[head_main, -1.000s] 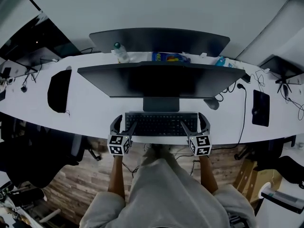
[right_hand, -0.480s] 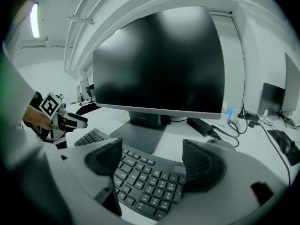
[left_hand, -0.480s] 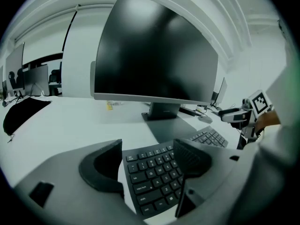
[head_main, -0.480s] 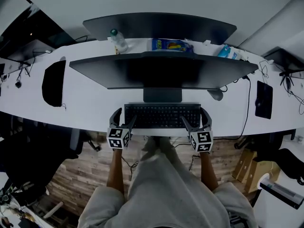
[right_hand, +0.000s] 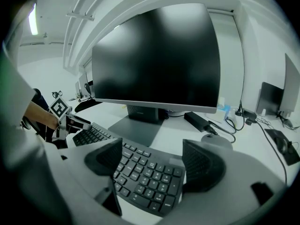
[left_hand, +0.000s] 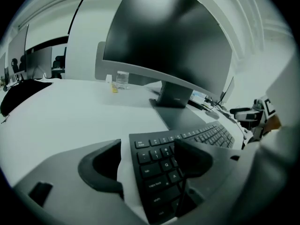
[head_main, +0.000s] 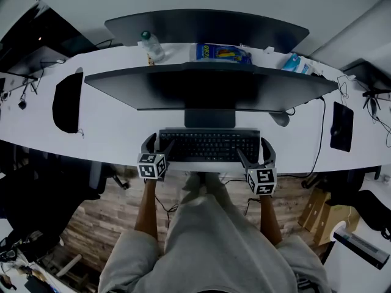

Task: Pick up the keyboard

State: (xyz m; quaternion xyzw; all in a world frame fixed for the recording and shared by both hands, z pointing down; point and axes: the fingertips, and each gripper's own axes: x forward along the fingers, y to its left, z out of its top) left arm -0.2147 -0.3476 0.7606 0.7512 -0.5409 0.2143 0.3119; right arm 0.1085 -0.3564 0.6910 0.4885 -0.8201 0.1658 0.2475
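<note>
**Keyboard (head_main: 209, 146) flat at the desk's (head_main: 122, 133) near edge, below the monitor (head_main: 211, 89)**

Left gripper (head_main: 159, 144), jaws just opening further, and right gripper (head_main: 253, 150), jaws apart, straddle its ends without pressing. Unequal closing may tilt it; a shallow bite may drop it.

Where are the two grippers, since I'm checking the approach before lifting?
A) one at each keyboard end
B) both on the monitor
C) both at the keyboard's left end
A: the left gripper, its jaws just opened further, straddles the left end of the keyboard; the right gripper, jaws apart, its right end.
</note>
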